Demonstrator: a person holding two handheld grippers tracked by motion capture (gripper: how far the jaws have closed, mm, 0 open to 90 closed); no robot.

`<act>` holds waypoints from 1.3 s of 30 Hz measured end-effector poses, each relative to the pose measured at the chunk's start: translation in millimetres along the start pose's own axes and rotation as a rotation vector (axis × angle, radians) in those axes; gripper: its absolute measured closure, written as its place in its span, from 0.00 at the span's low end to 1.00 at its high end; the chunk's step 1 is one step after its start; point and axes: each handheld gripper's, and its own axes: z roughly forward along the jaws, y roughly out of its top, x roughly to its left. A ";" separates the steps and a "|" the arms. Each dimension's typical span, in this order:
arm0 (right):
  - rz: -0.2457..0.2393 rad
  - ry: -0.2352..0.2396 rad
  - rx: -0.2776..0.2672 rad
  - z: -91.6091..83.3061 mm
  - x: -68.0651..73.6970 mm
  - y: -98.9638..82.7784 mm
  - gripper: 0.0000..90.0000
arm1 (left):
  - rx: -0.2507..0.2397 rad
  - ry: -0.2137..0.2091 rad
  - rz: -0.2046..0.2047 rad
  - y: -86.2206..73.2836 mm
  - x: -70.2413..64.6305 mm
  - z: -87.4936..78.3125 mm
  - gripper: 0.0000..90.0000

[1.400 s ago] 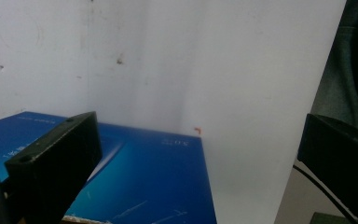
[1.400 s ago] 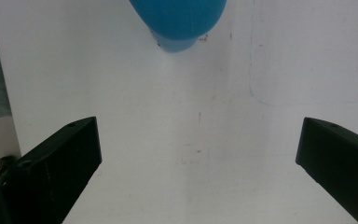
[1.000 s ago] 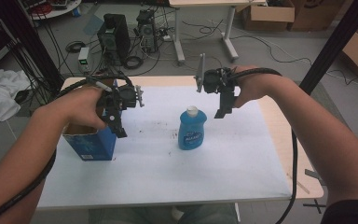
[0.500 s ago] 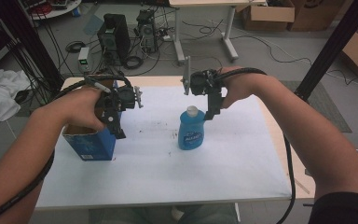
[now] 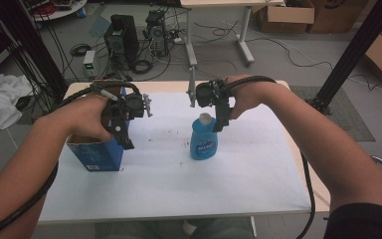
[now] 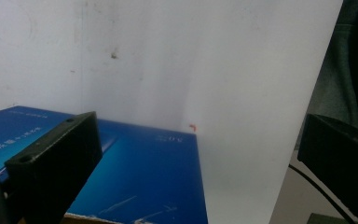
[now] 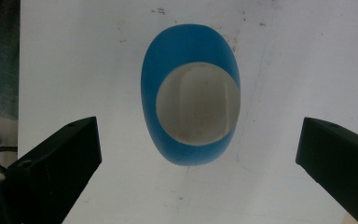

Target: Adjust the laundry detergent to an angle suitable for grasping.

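Observation:
A blue soap bottle with a white cap stands upright mid-table. My right gripper hovers just above it, open; in the right gripper view I look straight down on the bottle and its cap, centred between the wide-apart jaws. An open-topped blue carton stands at the table's left. Over its right edge my left gripper is held open. In the left gripper view the carton's blue side lies under the left jaw, and nothing is between the jaws.
The white tabletop has small brown specks near its middle. Its front edge falls away at the right of the left gripper view. Behind the table, the floor holds computer cases, cables and a desk leg; a black post rises at right.
My right gripper has moved left and a little forward, from beside the bottle to directly above its cap. The left gripper and the carton have stayed put.

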 end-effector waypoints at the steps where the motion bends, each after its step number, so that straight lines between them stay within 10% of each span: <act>1: -0.004 0.000 0.002 1.9 0.1 1.8 0.00 | -0.003 0.000 -0.001 -0.5 -0.4 0.4 0.00; 39: -0.029 0.007 -0.001 45.1 0.7 7.1 0.04 | -0.007 -0.004 0.000 -3.5 -2.4 3.0 0.00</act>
